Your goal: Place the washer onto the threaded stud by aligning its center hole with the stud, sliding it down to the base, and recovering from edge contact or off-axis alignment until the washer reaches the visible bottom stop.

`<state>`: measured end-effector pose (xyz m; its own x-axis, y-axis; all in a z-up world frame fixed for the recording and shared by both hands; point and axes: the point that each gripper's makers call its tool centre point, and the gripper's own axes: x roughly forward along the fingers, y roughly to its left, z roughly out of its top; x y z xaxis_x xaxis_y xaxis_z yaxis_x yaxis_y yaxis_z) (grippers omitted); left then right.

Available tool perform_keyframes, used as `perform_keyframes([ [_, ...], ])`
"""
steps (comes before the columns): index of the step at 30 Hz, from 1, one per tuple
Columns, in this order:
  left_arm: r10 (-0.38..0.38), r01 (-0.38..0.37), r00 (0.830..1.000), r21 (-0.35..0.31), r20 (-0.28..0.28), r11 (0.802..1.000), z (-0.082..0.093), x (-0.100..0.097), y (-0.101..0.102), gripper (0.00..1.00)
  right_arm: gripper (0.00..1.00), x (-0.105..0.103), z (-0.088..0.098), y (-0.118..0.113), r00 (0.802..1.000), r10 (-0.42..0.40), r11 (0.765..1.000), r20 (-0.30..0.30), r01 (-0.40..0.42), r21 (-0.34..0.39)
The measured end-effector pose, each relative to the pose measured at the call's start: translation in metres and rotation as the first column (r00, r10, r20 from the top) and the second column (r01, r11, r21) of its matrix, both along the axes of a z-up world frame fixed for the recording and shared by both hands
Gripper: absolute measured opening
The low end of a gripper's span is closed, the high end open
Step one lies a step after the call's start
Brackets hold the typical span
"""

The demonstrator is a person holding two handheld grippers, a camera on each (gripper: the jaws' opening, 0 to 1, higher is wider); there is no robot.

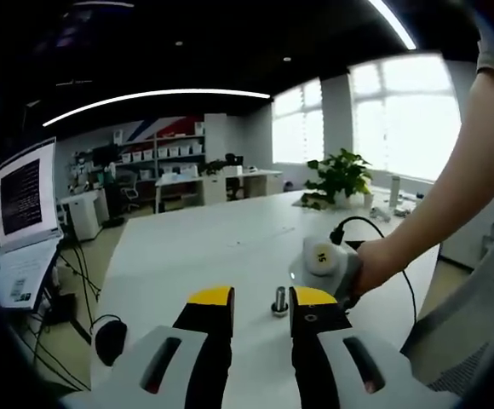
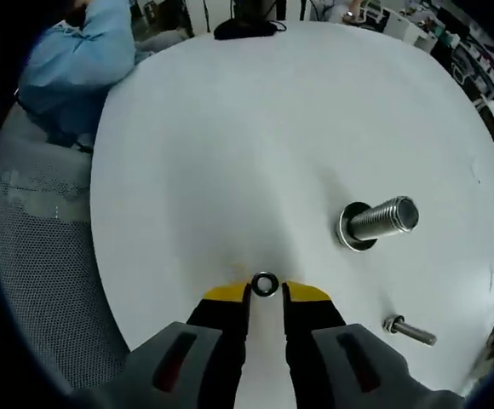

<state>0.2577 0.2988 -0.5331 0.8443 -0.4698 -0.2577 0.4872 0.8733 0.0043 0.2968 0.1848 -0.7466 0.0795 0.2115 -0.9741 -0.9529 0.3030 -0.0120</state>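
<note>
Right gripper view, nearest: the right hand-held gripper (image 2: pixel 265 293) points down at the white bench (image 2: pixel 230 153), its yellow-tipped jaws set on either side of the washer (image 2: pixel 264 284). The washer lies flat at the jaw tips, its hole visible; whether the tips press its rim or stand just clear cannot be told, so the grasp itself is uncertain. Farther out, to the right, a large threaded stud (image 2: pixel 383 219) rises from a flange-like base on the bench, well apart from the washer and bare of any ring. Nearer the view's edge a small bolt (image 2: pixel 409 330) lies on its side. At the far rim, a dark object and a person's light-blue sleeve (image 2: pixel 77 51).

Left gripper view, nearest: the left hand-held gripper (image 1: pixel 261 300) is released, its jaws apart with nothing between them. Just beyond the tips a short stud (image 1: pixel 279 302) stands upright on the bench. Beside it a person's hand (image 1: pixel 375 264) holds a grey device bearing a round label that appears to read "15". Farther off: a potted plant (image 1: pixel 341 179), a monitor (image 1: pixel 25 196) with text too small to read, shelves and windows.

Step in hand, as judged: pickup of the washer, no placing yet begun. The next move calls for a firm pinch across the rim, a lift, carriage to above the stud, and levelling so that hole and stud share an axis before descent.
</note>
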Motion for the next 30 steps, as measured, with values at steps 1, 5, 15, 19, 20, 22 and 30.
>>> perform_keyframes([
  [1, 0.001, -0.001, 1.0, -0.001, 0.001, 1.0, 0.0003, 0.0001, 0.0003, 0.24, 0.17, -0.0001, -0.0006, 0.0004, 1.0, 0.02, 1.0, -0.002, -0.02, -0.018],
  [5, 0.006, -0.006, 1.0, -0.004, 0.001, 1.0, 0.0005, 0.001, 0.0015, 0.24, 0.16, -0.0013, -0.0011, 0.0019, 0.997, 0.079, 0.993, -0.018, -0.08, -0.091],
  [15, 0.019, -0.019, 1.0, 0.004, 0.003, 1.0, 0.0009, 0.0012, 0.0049, 0.24, 0.15, -0.0018, -0.0018, 0.0027, 0.996, 0.078, 0.98, -0.05, -0.086, -0.182],
  [19, 0.021, -0.021, 1.0, 0.005, 0.001, 1.0, 0.0003, 0.0014, 0.0055, 0.24, 0.15, -0.0014, -0.0015, 0.0017, 0.996, 0.073, 0.974, -0.051, -0.082, -0.21],
  [20, 0.021, -0.021, 1.0, 0.005, 0.001, 1.0, 0.0001, 0.0015, 0.0053, 0.24, 0.15, -0.0011, -0.0015, 0.0011, 0.996, 0.068, 0.974, -0.053, -0.078, -0.211],
  [22, 0.019, -0.019, 1.0, 0.01, 0.001, 1.0, -0.0002, 0.0017, 0.0049, 0.23, 0.15, -0.0006, -0.0016, 0.0005, 0.997, 0.053, 0.976, -0.058, -0.064, -0.209],
  [30, 0.02, -0.02, 1.0, 0.015, -0.003, 1.0, -0.0016, 0.0017, 0.0052, 0.23, 0.14, -0.004, -0.0035, 0.0011, 0.997, 0.062, 0.965, -0.036, -0.069, -0.253],
])
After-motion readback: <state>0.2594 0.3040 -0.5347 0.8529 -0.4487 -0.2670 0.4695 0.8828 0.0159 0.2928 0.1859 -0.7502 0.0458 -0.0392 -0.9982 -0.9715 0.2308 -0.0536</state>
